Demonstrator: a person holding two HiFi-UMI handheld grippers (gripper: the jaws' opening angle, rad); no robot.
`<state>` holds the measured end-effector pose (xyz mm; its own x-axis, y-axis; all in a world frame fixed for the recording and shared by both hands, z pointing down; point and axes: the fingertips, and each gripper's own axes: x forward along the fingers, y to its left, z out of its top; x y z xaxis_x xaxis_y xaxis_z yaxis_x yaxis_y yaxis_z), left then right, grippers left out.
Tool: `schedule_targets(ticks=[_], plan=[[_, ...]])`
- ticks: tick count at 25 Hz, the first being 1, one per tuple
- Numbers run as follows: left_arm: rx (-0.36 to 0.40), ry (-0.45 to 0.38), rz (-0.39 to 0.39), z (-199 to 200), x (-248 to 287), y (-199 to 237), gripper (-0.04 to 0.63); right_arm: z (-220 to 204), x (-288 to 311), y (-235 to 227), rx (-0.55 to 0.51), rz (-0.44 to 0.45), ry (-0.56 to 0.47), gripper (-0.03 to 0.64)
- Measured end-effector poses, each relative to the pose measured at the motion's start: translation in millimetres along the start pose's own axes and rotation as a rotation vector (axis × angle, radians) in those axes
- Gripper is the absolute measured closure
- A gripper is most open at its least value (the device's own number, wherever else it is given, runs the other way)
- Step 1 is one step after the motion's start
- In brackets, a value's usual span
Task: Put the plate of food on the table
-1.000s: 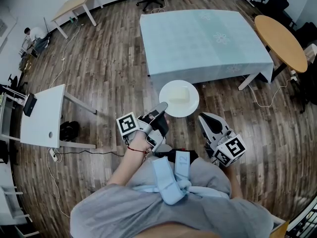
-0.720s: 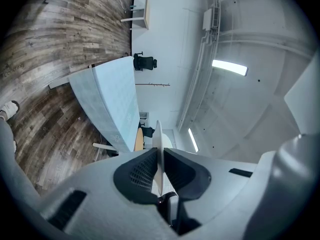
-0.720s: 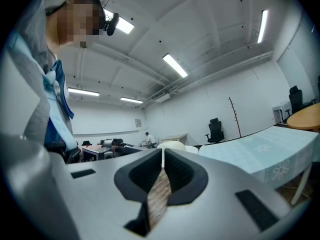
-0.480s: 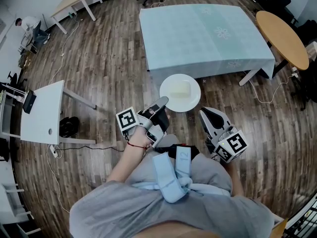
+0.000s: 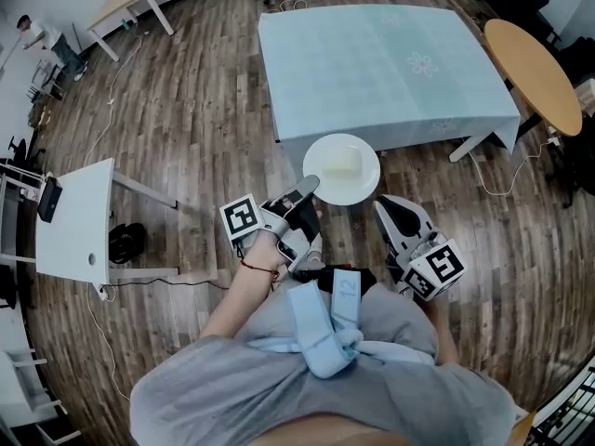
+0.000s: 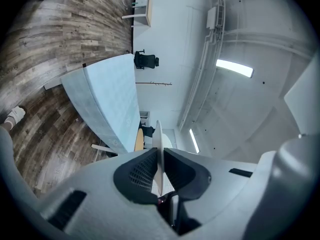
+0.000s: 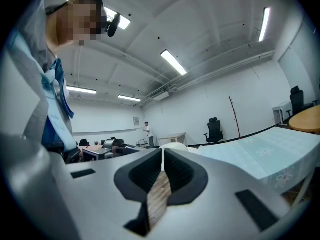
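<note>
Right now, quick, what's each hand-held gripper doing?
Left hand-held gripper: closed on the round white plate, at its rim.
Right hand-held gripper: closed, holding nothing.

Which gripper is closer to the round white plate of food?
Left. The left gripper clamps the rim of the round white plate; the right gripper is shut, apart, below its right edge.
</note>
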<state>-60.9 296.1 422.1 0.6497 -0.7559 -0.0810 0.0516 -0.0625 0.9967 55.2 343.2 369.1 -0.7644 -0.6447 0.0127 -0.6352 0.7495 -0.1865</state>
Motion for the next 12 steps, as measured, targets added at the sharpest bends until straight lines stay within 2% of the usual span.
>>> schedule_targets(ticks=[5, 12], plan=[[-0.005, 0.013, -0.012, 49.9, 43.9, -13.7, 0.565, 27.6, 50.0, -39.7, -0.002, -0.017, -0.013, 0.583], [-0.005, 0.015, -0.014, 102.5, 66.9, -17.7, 0.565, 38.6, 96.9, -68.9, -0.005, -0.049, -0.023, 0.583]])
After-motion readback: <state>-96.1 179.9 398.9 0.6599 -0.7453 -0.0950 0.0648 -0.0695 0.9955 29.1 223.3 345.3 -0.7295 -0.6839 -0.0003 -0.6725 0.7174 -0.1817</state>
